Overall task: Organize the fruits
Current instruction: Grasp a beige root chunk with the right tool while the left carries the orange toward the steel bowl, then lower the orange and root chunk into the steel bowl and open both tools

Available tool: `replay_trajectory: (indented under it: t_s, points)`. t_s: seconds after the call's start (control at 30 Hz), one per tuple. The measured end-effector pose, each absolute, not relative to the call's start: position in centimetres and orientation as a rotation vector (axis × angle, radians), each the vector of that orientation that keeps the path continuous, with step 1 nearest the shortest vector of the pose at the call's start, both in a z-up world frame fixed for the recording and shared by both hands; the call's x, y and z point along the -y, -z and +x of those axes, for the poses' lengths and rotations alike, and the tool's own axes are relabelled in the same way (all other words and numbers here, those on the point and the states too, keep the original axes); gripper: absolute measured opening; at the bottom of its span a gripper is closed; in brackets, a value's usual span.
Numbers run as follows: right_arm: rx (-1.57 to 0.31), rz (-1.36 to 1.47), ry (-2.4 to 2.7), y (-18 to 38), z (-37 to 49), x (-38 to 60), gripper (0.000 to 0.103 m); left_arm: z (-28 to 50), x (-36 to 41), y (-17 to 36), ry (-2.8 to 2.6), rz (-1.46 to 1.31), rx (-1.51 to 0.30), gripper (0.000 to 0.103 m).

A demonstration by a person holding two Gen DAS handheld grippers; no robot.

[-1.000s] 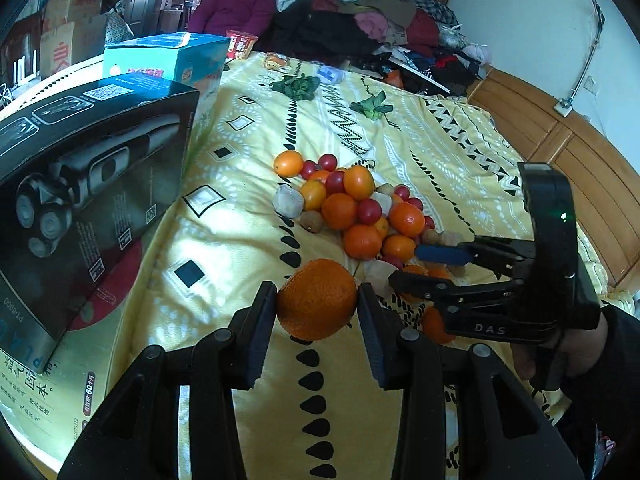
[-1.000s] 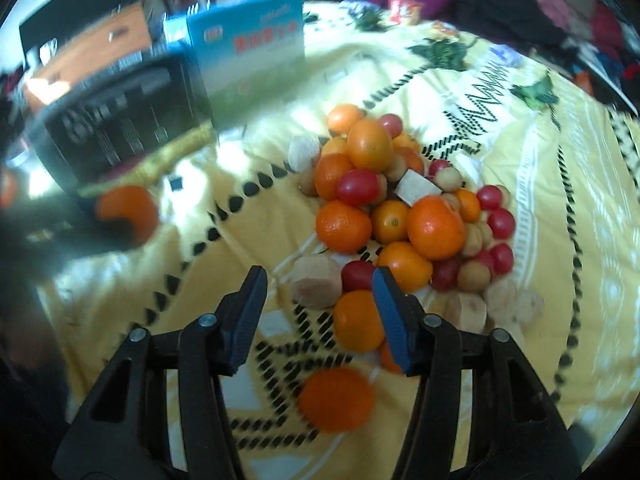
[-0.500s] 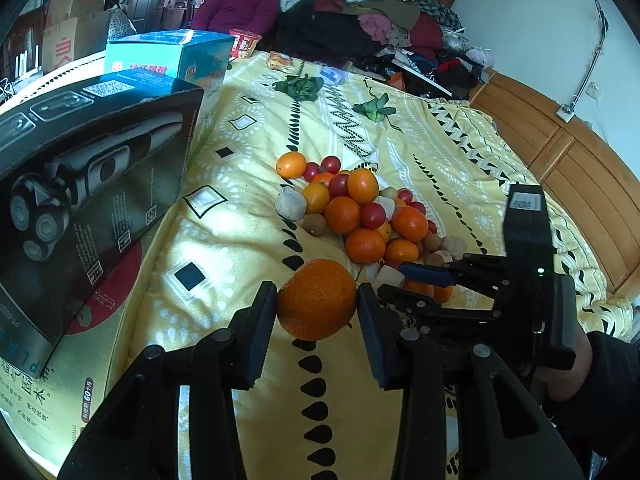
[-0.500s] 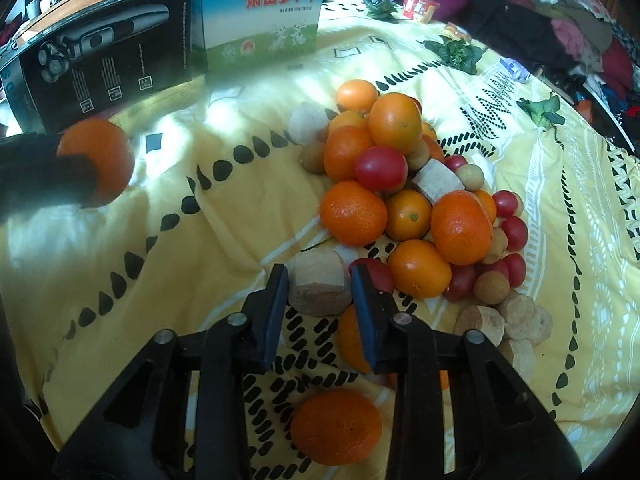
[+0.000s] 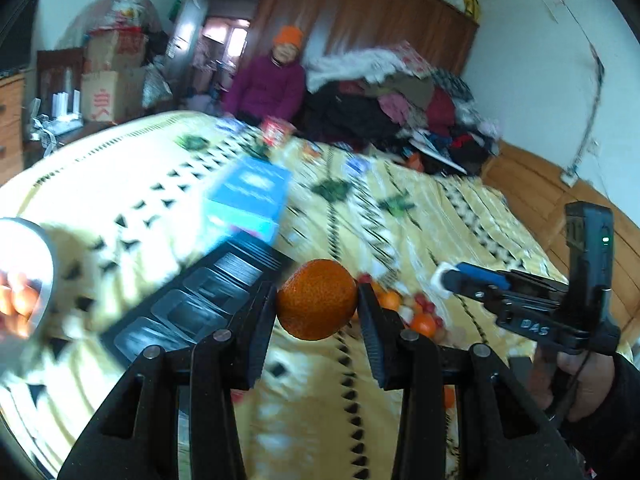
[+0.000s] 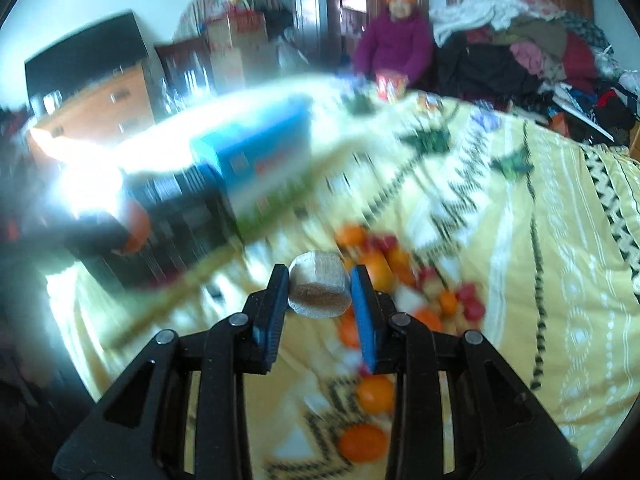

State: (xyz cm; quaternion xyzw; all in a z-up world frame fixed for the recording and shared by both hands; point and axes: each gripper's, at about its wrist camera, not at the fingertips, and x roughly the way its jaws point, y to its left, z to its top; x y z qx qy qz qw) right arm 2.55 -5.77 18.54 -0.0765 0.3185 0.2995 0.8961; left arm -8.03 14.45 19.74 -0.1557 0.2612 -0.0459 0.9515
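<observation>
Orange, dimpled tangerine (image 5: 317, 299), tan cut chunk (image 6: 319, 289)

I'm looking into a home bedroom: a bed (image 5: 440, 216) under a yellow patterned cover fills the view, clothes (image 5: 392, 100) heaped at 1 o'clock, a wooden wardrobe (image 5: 360, 20) at 12, cardboard boxes (image 5: 108, 92) stacked at 10.

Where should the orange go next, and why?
Probably left, over the metal bowl. The left gripper is shut on the orange, lifted off the bedspread, and the bowl at the left edge seems to hold orange fruit.
</observation>
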Motion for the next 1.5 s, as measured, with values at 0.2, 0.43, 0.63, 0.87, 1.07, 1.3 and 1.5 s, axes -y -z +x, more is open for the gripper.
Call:
replay_trajectory:
  t_s: [0.2,0.43,0.63,0.87,1.07,1.3,1.5]
  points:
    - [-0.598,-0.149,-0.782,-22.9,1.7,-3.6,0.032,-10.7,-26.5,-21.9,-0.155,-0.384,-0.485,0.042]
    - [-0.638,-0.155,-1.003,-23.6,-0.2,-18.0,0.032,-14.8,-39.0,-19.7,-0.417,-0.491,-0.517,0.042]
    - [-0.757,-0.202,-1.127,-18.7,-3.0,-26.7,0.032,-16.6,-42.9,-15.2,-0.484,-0.568,-0.607,0.042]
    - [-0.887,-0.226,-1.152,-14.9,-3.3,-31.0,0.032,-16.3,-43.2,-13.0,-0.471,-0.564,-0.674,0.042]
    - [-0.939,-0.242,-1.128,-14.0,-2.7,-31.8,0.033,-15.7,-43.8,-12.2,-0.478,-0.572,-0.710,0.047]
    - [-0.947,-0.255,-1.104,-14.1,-3.1,-31.9,0.039,-16.2,-44.2,-13.0,-0.497,-0.580,-0.670,0.074]
    - [-0.840,-0.195,-1.079,-17.7,-4.0,-29.8,0.047,-17.0,-43.5,-14.4,-0.507,-0.572,-0.629,0.075]
